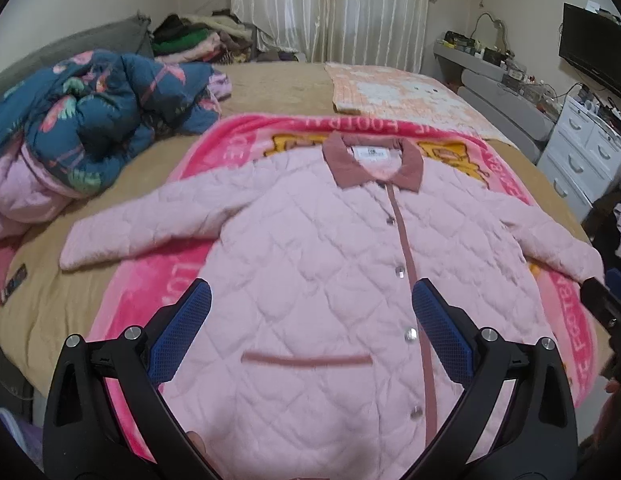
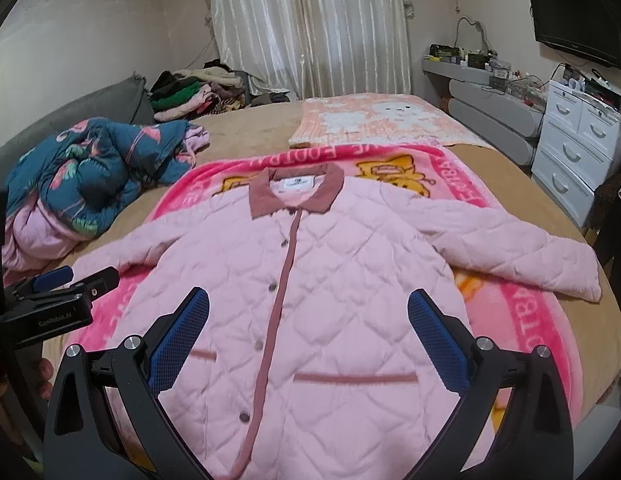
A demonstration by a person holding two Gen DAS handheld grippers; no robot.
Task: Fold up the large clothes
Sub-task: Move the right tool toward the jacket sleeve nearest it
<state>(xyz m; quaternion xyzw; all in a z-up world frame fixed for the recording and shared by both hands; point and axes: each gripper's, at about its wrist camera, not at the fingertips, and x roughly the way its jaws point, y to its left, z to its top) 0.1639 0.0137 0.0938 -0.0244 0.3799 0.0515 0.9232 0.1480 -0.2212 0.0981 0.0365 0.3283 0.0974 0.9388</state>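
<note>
A pink quilted jacket (image 1: 310,264) with a dusty-rose collar lies flat and buttoned, front up, on a bright pink blanket (image 1: 238,132) on the bed, with both sleeves spread out sideways. It also shows in the right wrist view (image 2: 310,272). My left gripper (image 1: 310,300) is open and empty, hovering over the jacket's lower front. My right gripper (image 2: 308,310) is open and empty above the lower front too. The left gripper also shows at the left edge of the right wrist view (image 2: 66,280), near the sleeve end.
A crumpled blue floral quilt (image 1: 94,112) lies at the bed's left. A peach patterned blanket (image 1: 394,88) lies beyond the jacket. Piled clothes (image 1: 190,40) sit at the far corner. White drawers (image 1: 582,152) and a TV (image 1: 594,52) stand at the right.
</note>
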